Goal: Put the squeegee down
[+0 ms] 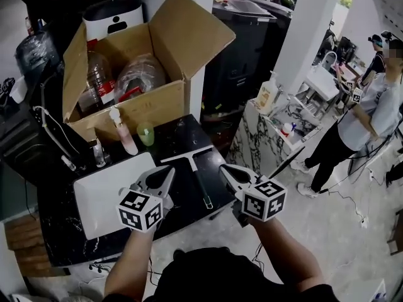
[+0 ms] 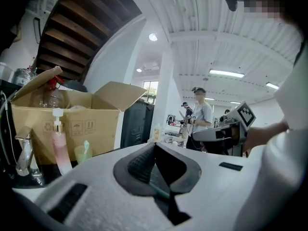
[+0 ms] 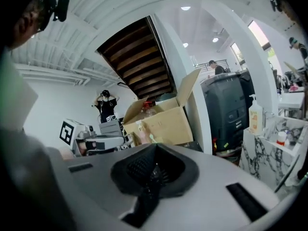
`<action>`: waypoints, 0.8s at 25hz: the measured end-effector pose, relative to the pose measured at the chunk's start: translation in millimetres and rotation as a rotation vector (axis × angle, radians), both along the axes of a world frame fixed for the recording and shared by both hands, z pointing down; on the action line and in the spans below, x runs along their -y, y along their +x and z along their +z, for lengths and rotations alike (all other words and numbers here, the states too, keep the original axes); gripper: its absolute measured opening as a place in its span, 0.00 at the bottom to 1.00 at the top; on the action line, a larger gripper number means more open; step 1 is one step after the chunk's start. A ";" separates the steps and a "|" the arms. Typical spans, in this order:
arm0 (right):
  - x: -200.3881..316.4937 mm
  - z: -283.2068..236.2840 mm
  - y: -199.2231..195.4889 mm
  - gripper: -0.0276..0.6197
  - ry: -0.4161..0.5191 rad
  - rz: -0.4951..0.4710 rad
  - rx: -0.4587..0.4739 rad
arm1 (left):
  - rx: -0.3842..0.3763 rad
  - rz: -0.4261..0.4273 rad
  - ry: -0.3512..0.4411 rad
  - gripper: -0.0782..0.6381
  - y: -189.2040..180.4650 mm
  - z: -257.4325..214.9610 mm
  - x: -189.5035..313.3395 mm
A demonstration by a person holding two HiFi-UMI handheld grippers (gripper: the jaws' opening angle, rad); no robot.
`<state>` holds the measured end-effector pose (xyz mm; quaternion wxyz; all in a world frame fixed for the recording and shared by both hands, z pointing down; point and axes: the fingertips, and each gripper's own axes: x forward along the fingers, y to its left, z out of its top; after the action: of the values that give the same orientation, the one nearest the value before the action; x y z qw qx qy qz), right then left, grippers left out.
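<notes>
The squeegee point(image 1: 196, 175) is laid flat on the worktop point(image 1: 179, 137) and held by nothing. The task is judged done, with left gripper point(image 1: 169, 172) and right gripper point(image 1: 225, 170) fingers point(image 1: 234, 176) closed, empty.

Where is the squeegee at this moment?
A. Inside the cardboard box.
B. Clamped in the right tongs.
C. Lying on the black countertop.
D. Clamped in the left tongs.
C: the head view shows the squeegee lying flat on the black countertop. It is seen between the left gripper and the right gripper, whose tongs are both shut on nothing.
</notes>
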<state>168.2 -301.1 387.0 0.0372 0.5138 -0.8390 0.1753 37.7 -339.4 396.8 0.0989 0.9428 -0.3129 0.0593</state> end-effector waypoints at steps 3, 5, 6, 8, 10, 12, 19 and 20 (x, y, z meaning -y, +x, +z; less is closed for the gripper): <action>-8.1 -13.5 23.3 0.05 0.049 0.000 -0.052 | 0.011 0.000 0.018 0.12 14.6 -6.5 -1.4; -12.9 -21.8 39.5 0.05 0.082 0.007 -0.089 | 0.020 -0.019 0.037 0.12 18.9 -13.2 -0.7; -15.5 -26.0 46.2 0.05 0.098 0.009 -0.099 | 0.025 -0.033 0.045 0.12 19.2 -16.1 0.3; -21.8 -34.7 57.7 0.05 0.124 0.007 -0.094 | 0.032 -0.055 0.049 0.12 19.5 -21.3 1.9; -30.0 -43.5 69.7 0.05 0.147 0.010 -0.070 | 0.039 -0.066 0.058 0.12 21.7 -27.4 1.7; -38.3 -51.0 83.6 0.05 0.173 0.028 -0.052 | 0.048 -0.079 0.080 0.12 22.0 -34.4 0.9; -60.7 -74.2 117.8 0.05 0.251 0.127 0.009 | 0.062 -0.131 0.119 0.12 13.9 -44.0 2.3; -63.6 -74.0 120.6 0.05 0.254 0.138 0.015 | 0.060 -0.138 0.117 0.12 13.0 -44.0 2.2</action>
<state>288.8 -237.5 313.0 -0.0467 0.5694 -0.8174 0.0739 50.7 -341.6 352.7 0.0383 0.9209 -0.3829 0.0621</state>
